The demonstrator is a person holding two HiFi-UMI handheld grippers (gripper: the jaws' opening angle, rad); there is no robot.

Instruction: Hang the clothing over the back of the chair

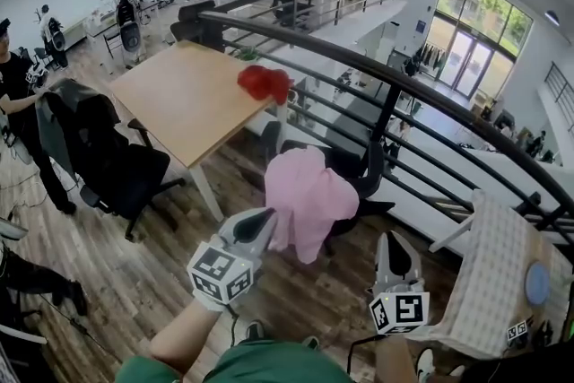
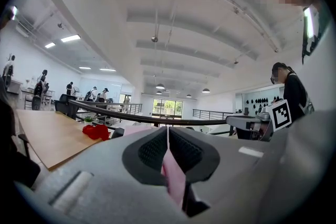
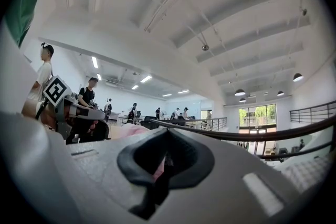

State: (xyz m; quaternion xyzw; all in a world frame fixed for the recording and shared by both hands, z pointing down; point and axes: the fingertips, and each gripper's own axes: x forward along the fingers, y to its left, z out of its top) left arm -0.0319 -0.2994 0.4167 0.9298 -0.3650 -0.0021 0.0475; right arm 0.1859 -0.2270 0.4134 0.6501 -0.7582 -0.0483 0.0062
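Note:
A pink garment (image 1: pixel 305 197) lies draped over the back of a black office chair (image 1: pixel 369 179) beside the railing. My left gripper (image 1: pixel 267 215) is at the garment's lower left edge, shut on it. In the left gripper view (image 2: pixel 168 131) a fold of the pink cloth (image 2: pixel 173 176) hangs between the closed pads. My right gripper (image 1: pixel 392 238) is to the right of the chair with its jaws closed. In the head view its tip looks apart from the cloth. In the right gripper view (image 3: pixel 168 131) a thin sliver of the pink cloth (image 3: pixel 159 168) shows between the pads.
A black metal railing (image 1: pixel 404 76) runs right behind the chair, with a drop to a lower floor beyond it. At the upper left is a wooden table (image 1: pixel 170 94) with a red object (image 1: pixel 265 82) on its corner. Another black chair (image 1: pixel 108 148) and a person (image 1: pixel 18 103) are at the left. A checked-cloth table (image 1: pixel 498 274) is at the right.

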